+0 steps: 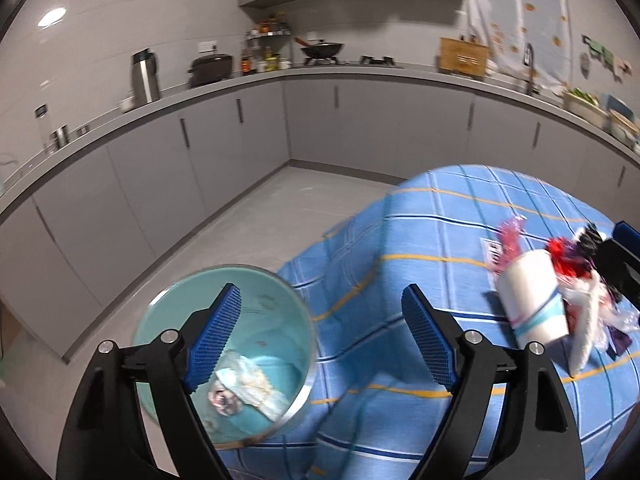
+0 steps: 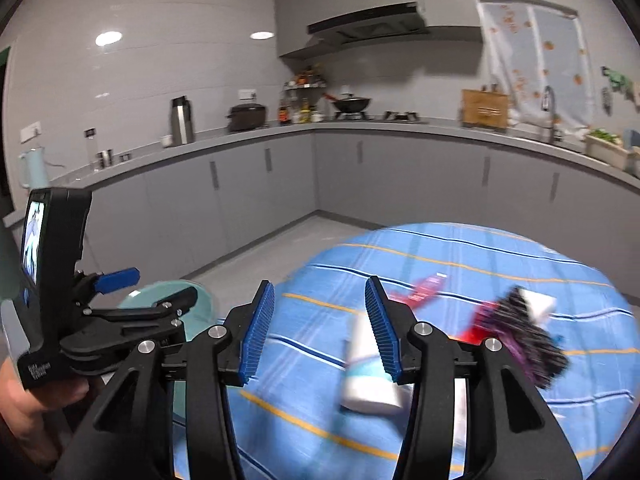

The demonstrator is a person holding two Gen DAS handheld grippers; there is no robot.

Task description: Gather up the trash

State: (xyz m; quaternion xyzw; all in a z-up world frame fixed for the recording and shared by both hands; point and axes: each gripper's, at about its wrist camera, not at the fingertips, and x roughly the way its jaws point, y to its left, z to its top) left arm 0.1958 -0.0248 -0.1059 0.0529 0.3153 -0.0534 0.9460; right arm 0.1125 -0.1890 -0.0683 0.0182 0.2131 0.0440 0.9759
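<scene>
A teal bin [image 1: 264, 304] with a metal rim stands on the floor beside the table; crumpled paper [image 1: 248, 384] lies inside it. My left gripper [image 1: 324, 336] hangs open and empty above the bin's rim and the table edge. On the blue checked cloth [image 1: 400, 260] lies a white paper cup [image 1: 532, 300] on its side, with red and black wrappers [image 1: 568, 256] and clear plastic [image 1: 588, 332] around it. My right gripper [image 2: 320, 332] is open over the cloth; the blurred cup [image 2: 368, 384] lies behind its right finger. A red wrapper [image 2: 424, 290] and a black-purple wrapper [image 2: 528, 344] lie beyond.
Grey cabinets [image 1: 240, 152] and a counter run along the far walls, with bare grey floor [image 1: 260, 216] between them and the table. In the right wrist view my left gripper [image 2: 166, 283] shows at the left over the bin [image 2: 200, 304], held by a hand [image 2: 24, 392].
</scene>
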